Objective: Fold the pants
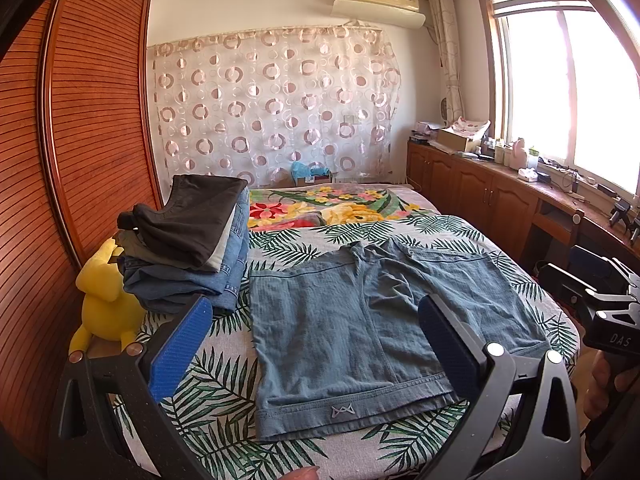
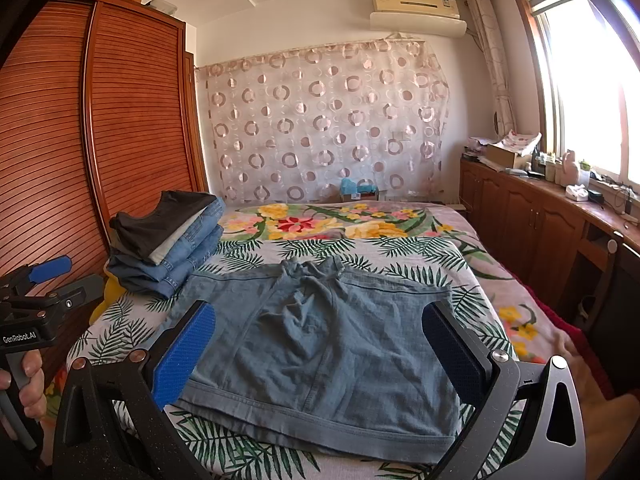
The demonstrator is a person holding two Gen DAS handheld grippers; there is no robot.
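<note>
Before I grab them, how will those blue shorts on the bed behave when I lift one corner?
The blue shorts will probably droop: the fabric is thin and wrinkled at the crotch. They look light, so they may drag across the leaf-print bedspread rather than stay put. The thicker stitched waistband should give firmer purchase.

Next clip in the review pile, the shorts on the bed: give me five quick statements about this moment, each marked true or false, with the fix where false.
1. The blue-grey cotton shorts lie spread flat on the palm-leaf bedsheet. True.
2. The left gripper is clamped on the waistband. False: its blue-padded fingers stand wide apart, holding nothing.
3. A stack of folded dark and denim clothes sits left of the shorts. True.
4. The yellow plush toy rests on top of that stack. False: it sits beside it, at the bed's edge.
5. The right gripper is shut. False: it is open above the shorts.
</note>
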